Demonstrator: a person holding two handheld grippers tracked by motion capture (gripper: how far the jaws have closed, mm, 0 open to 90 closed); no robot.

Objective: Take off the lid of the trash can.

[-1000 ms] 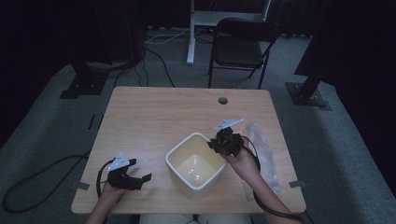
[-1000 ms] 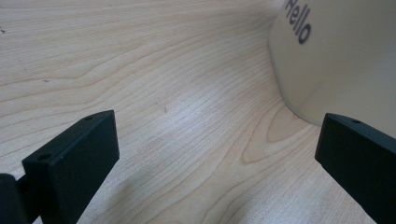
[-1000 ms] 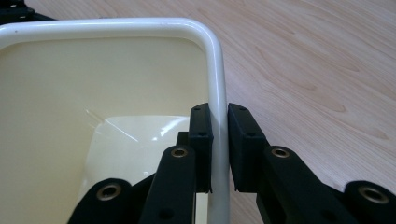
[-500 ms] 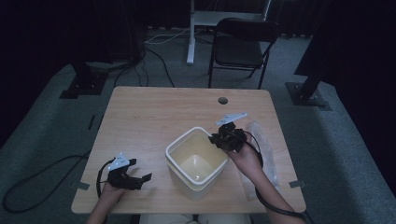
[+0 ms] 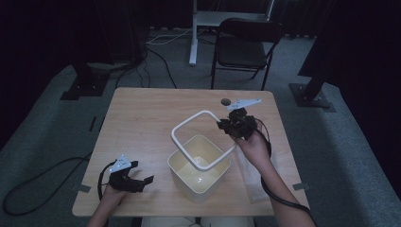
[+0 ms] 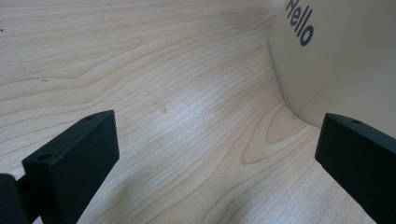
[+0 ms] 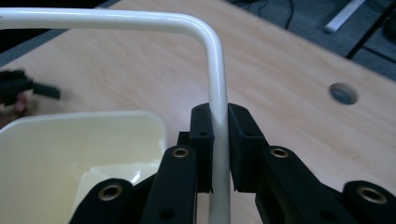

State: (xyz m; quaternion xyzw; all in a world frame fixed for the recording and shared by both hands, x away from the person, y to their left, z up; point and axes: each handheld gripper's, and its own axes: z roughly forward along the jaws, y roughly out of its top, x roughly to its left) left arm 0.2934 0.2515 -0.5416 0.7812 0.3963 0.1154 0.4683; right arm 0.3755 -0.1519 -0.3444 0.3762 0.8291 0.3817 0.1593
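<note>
Above the bin (image 5: 198, 166), right gripper (image 7: 219, 140) jaws clamping white frame (image 5: 198, 137)

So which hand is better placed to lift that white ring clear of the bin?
Right. The right gripper is shut on the ring, tilted above the bin. The left gripper rests open on the table, apart.

White square frame (image 5: 201, 140) tilted above cream bin (image 5: 198, 166).
</note>
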